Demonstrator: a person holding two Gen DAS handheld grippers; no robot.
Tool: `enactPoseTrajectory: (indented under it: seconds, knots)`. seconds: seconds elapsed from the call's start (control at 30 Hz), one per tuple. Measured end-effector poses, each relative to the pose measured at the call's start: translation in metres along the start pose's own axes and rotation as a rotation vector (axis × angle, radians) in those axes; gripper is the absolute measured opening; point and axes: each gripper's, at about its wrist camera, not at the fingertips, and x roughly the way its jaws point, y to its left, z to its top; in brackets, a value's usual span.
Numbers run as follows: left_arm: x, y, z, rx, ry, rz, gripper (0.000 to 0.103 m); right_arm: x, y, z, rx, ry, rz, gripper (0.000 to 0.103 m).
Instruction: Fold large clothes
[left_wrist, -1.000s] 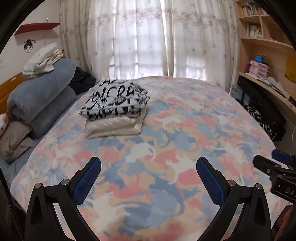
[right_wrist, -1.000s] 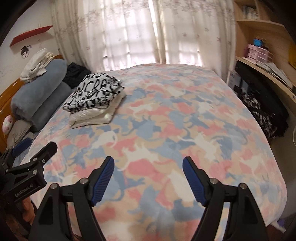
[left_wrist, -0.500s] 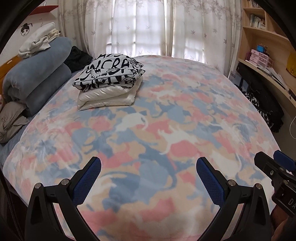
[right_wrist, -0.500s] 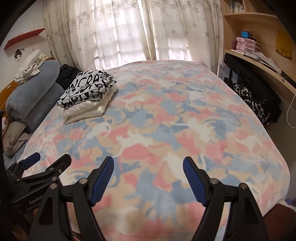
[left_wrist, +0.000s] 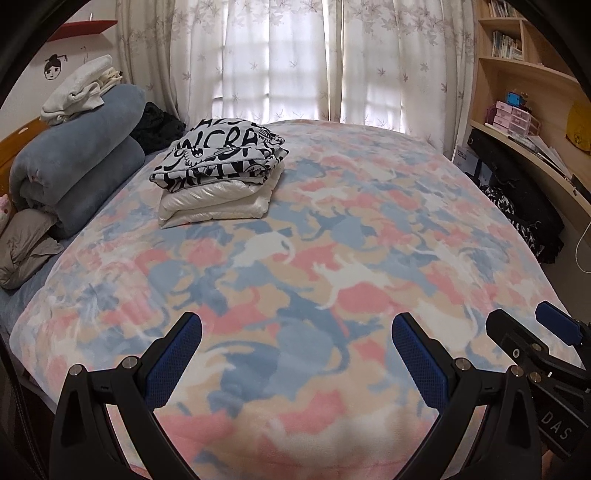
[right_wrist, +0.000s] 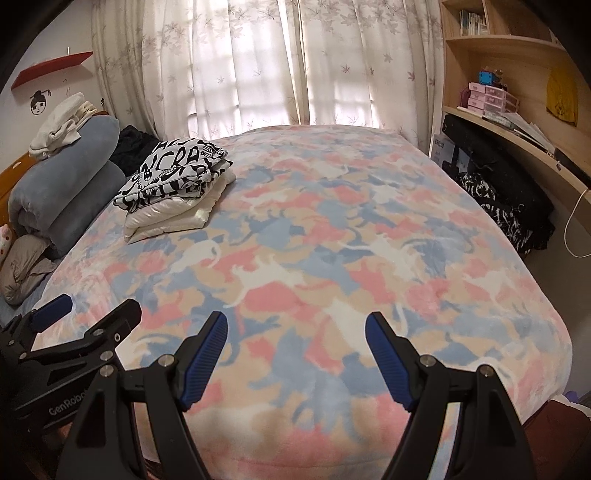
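We hold both grippers side by side over the near end of the bed (left_wrist: 369, 229), each tilted down toward the blanket (right_wrist: 332, 229) with its pink, blue and cream cat print. Our left gripper (left_wrist: 296, 354) has its jaws spread wide with nothing between them, only blanket showing in the gap. Our right gripper (right_wrist: 295, 352) is likewise released, jaws wide apart and empty. In the left wrist view the right gripper shows at the lower right edge; in the right wrist view the left gripper shows at the lower left edge, so the two sit close together without touching.

The clothes lie in a folded stack on the far left part of the bed, well apart from both grippers. On top is a black-and-white lettered garment (left_wrist: 221, 153), folded into a rough rectangle. It rests on a shiny white padded garment (left_wrist: 218, 205), also folded, whose edges stick out beneath it toward us.

To the left of the stack, at the head of the bed, a blue-grey rolled quilt (left_wrist: 77, 155) carries a heap of white cloth (left_wrist: 79, 88) on top. A dark bundle (left_wrist: 157, 125) sits between the quilt and the curtain (left_wrist: 280, 59). A grey pillow (left_wrist: 22, 251) lies at the quilt's near end. On the right, wooden shelves (right_wrist: 509, 85) hold books and small pink drawers, with dark bags under them.
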Motion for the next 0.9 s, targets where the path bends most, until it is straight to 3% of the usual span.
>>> enactPoseTrajectory:
  seconds: [0.9]
  knots:
    - [-0.0072, 0.0001, -0.0034, -0.001, 0.008, 0.026, 0.102, -0.0027, -0.0025, -0.0024, 0.006, -0.008, -0.021, 0.078]
